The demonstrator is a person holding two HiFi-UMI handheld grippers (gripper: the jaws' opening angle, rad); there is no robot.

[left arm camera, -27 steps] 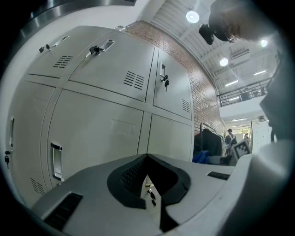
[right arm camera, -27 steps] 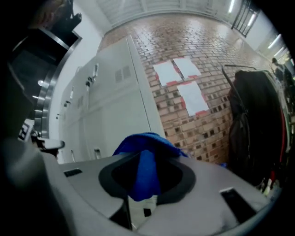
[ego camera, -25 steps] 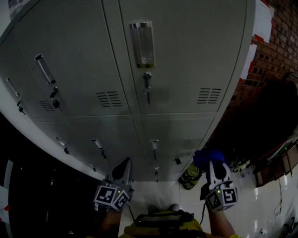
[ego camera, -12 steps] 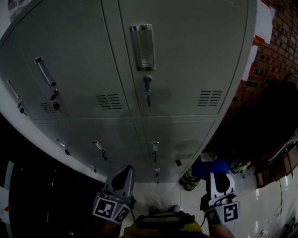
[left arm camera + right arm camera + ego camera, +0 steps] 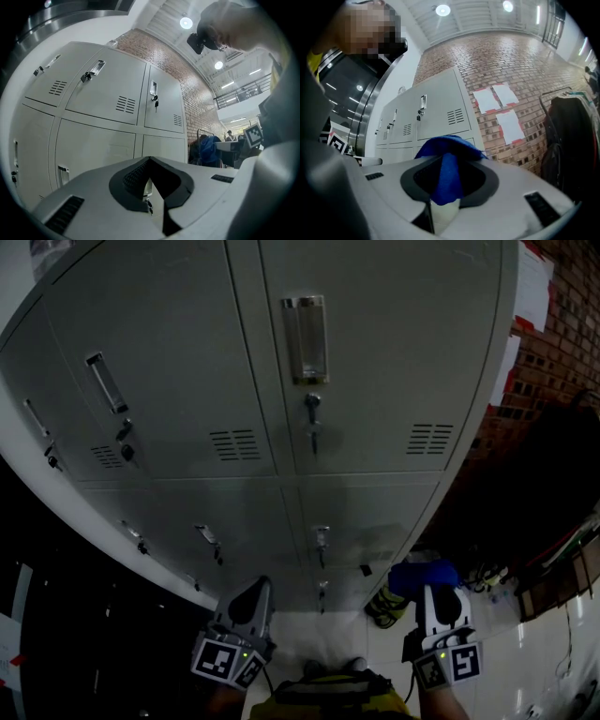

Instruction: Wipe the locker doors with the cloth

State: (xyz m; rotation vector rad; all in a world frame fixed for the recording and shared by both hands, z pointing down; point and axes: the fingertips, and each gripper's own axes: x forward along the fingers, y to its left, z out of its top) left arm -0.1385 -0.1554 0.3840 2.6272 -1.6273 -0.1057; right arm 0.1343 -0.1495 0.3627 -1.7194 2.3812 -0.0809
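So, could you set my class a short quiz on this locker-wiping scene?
1. True or false: the left tongs are shut with nothing between them.
2. What grips the blue fabric cloth? A: left tongs. B: right tongs. C: nothing.
3. Fill in: the wall beside the grey metal lockers is built of ____.
Key: 1 true; 2 B; 3 brick.

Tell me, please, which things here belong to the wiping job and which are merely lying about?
For the job:
- blue cloth, pinched in the right gripper
- locker doors
- left gripper, shut and empty

Just about:
- brick wall
- papers on it
- dark clothing hanging at the right
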